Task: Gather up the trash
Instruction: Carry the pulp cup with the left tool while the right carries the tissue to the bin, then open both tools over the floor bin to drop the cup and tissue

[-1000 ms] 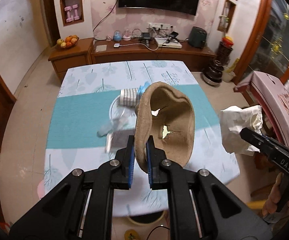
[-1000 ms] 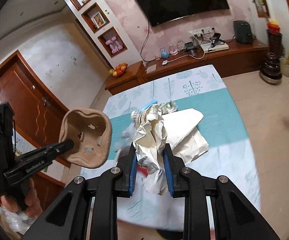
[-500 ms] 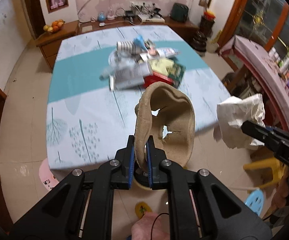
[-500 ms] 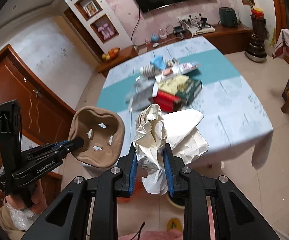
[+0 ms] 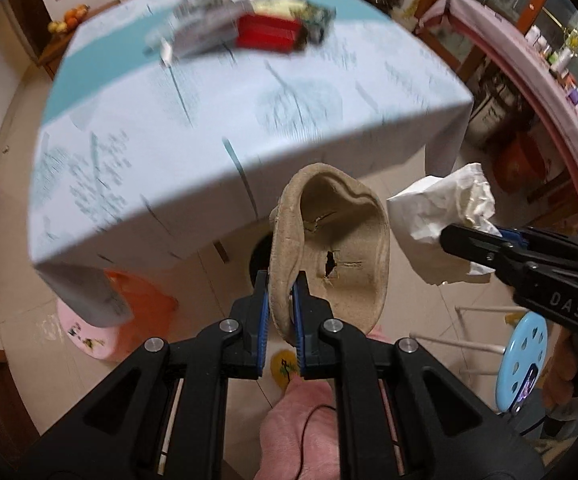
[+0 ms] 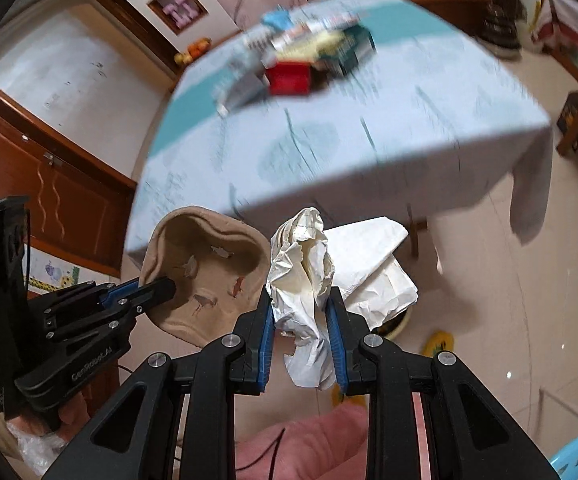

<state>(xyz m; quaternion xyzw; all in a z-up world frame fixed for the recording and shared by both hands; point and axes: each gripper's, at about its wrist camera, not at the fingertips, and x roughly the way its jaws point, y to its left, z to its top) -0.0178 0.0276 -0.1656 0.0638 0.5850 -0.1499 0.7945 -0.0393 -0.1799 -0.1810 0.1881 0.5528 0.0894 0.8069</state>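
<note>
My left claw (image 5: 280, 280) clenched the pulp tray's (image 5: 329, 248) rim and my right claw (image 6: 299, 298) gripped crumpled paper (image 6: 305, 280), both off the table's (image 5: 209, 140) near edge, where only the right view showed a bin rim (image 6: 403, 322) behind the paper, its contents hidden.

A lived-in family living room at home.

A table under a pale blue leaf-print cloth (image 6: 369, 152) stands on a cream tiled floor (image 6: 489, 280), with carved wooden doors (image 6: 41, 192) to one side. Wall niches (image 6: 177, 10) hold pink dumbbells, a bowl of oranges (image 5: 69, 20) sits on a low wooden cabinet, and small plastic stools (image 5: 523, 356) stand about on the floor.
</note>
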